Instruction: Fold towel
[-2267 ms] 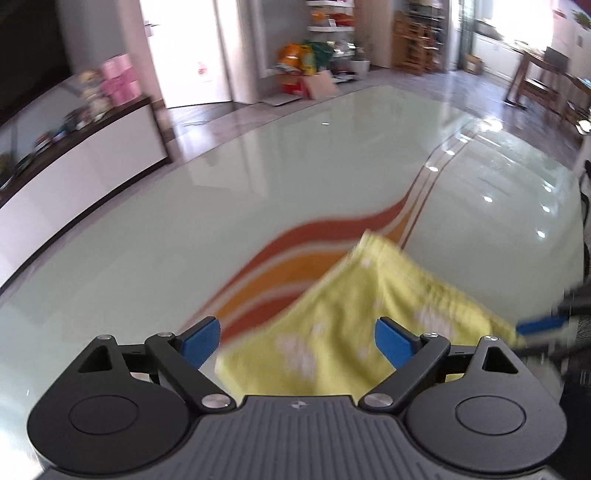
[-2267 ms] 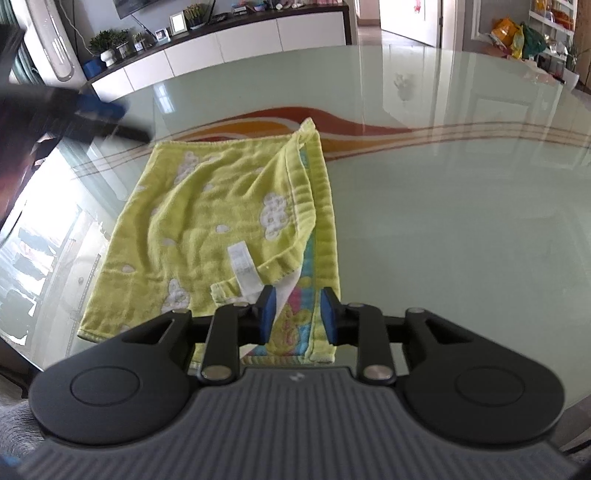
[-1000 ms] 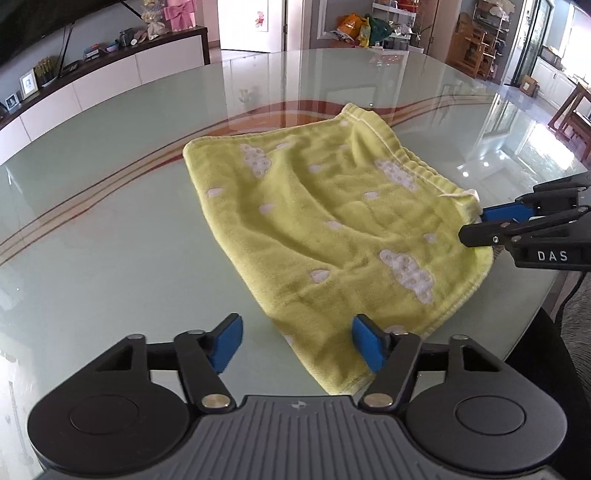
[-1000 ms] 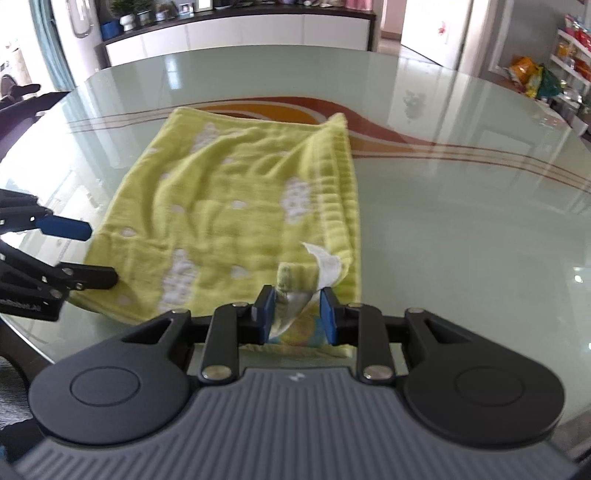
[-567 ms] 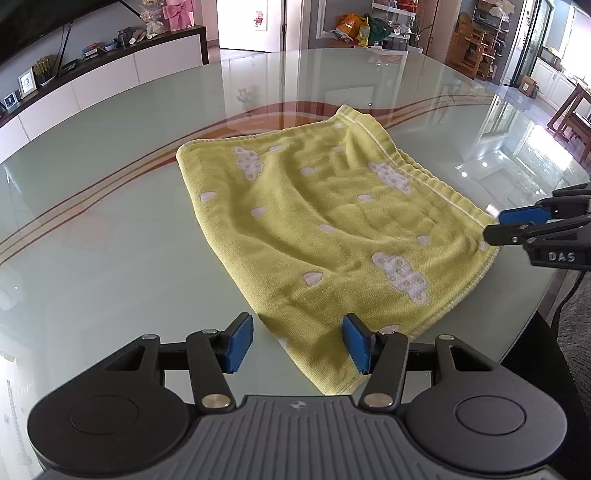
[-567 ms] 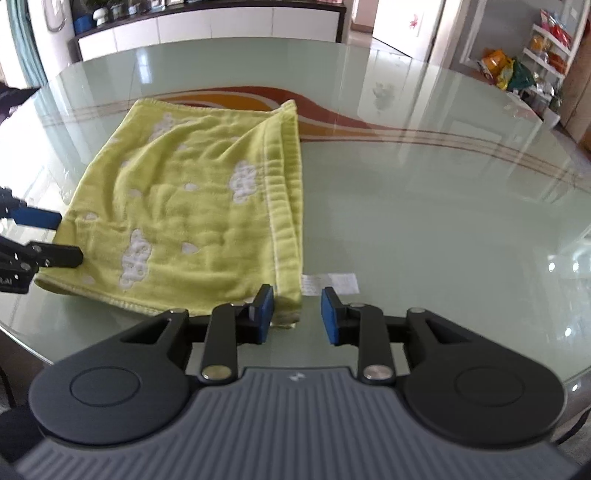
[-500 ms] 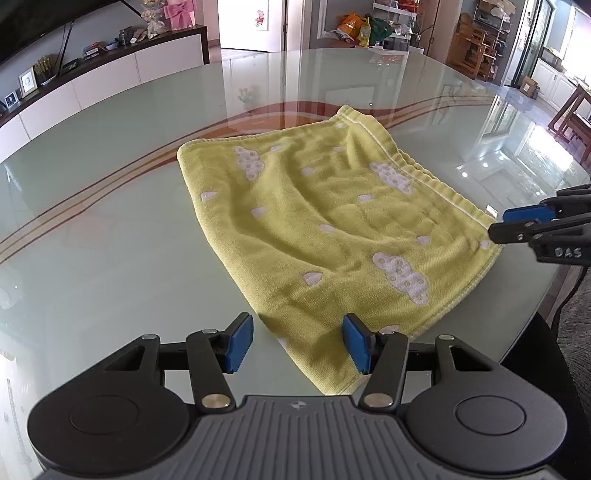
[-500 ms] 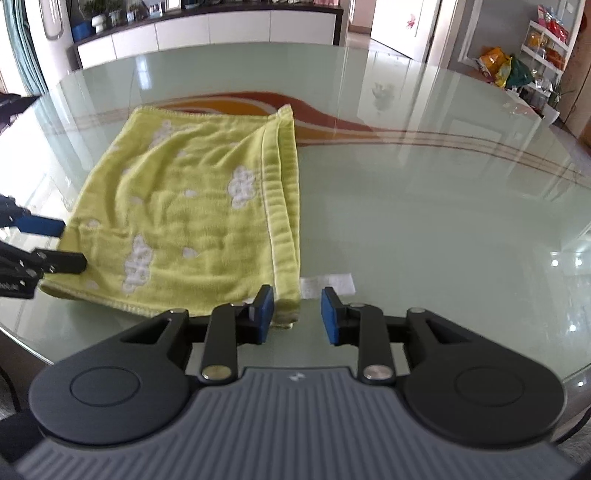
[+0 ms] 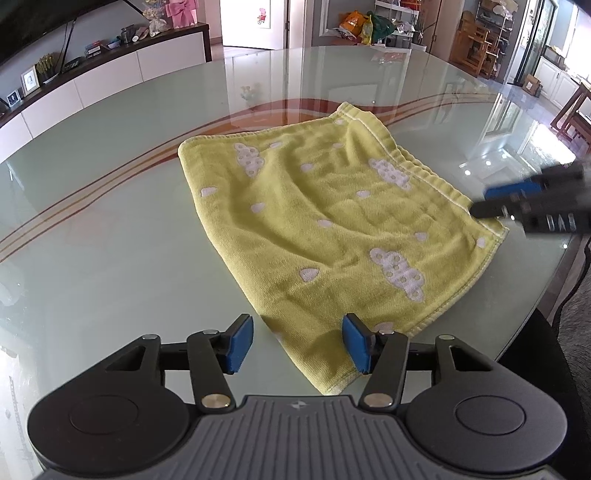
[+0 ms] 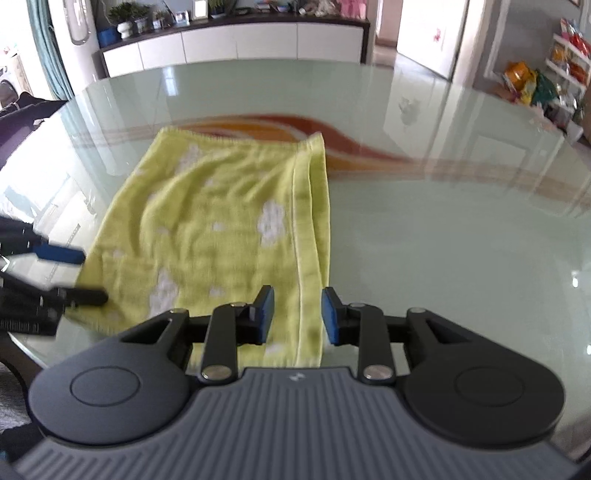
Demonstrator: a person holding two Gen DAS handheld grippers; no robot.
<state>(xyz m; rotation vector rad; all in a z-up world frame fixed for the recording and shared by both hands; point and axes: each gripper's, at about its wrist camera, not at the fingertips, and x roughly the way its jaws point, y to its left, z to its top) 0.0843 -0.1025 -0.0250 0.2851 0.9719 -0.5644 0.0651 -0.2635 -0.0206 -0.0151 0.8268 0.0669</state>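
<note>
A yellow-green towel (image 9: 314, 221) with white cloud prints lies folded flat on the glass table (image 9: 110, 221). My left gripper (image 9: 295, 343) hovers over the towel's near corner. Its jaws are opening, and the corner lies below them untouched by the blue pads. In the right wrist view the towel (image 10: 207, 221) shows its doubled hem along the right side. My right gripper (image 10: 297, 314) stands over that hem's near end with a narrow gap, and the pads do not press on the cloth. The right gripper (image 9: 484, 202) is blurred at the towel's right corner, and the left gripper (image 10: 88, 275) shows at the left corner.
The table's (image 10: 443, 240) round rim runs just behind both grippers. An orange and brown wave pattern (image 10: 295, 123) crosses the glass beyond the towel. A white sideboard (image 10: 236, 40) stands by the far wall. A shelf with bags (image 9: 362, 22) and wooden chairs (image 9: 476, 51) stand past the table.
The right gripper let go of the towel's corner with the white tag, and the cloth dropped flat. That gripper then drew back and rose a little. The left gripper stayed put.
</note>
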